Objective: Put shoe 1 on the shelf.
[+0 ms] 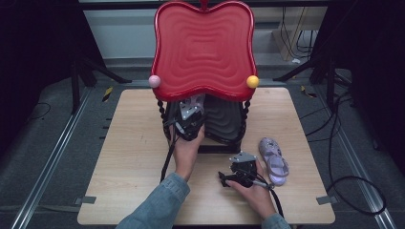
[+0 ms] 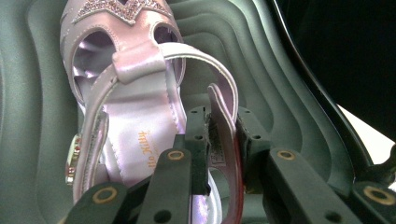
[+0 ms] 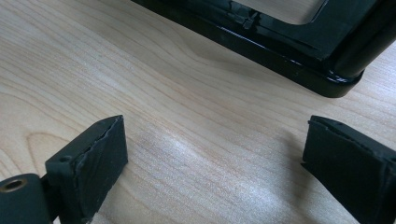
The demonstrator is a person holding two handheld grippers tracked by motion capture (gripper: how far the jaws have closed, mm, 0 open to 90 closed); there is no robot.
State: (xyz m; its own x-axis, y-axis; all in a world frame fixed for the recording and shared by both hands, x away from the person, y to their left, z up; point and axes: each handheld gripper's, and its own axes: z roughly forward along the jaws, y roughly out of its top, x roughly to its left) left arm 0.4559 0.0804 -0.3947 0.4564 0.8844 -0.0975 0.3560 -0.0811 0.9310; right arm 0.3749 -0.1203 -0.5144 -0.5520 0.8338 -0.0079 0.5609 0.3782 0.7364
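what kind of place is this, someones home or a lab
Most likely a lab or recording studio rather than a home. A bare wooden table stands between black tripod legs, metal floor rails and loose cables, all hemmed in by dark curtains.

A recording lab — black curtains, tripod legs, loose cables.

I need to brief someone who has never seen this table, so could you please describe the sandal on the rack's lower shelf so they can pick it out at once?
Start at the two-tier rack with the red top tray at the table's far side. On its black lower shelf lies a lilac sandal, its heel strap between the left gripper's jaws. Unlike its twin on the bare table near the right gripper, this one is on the rack.
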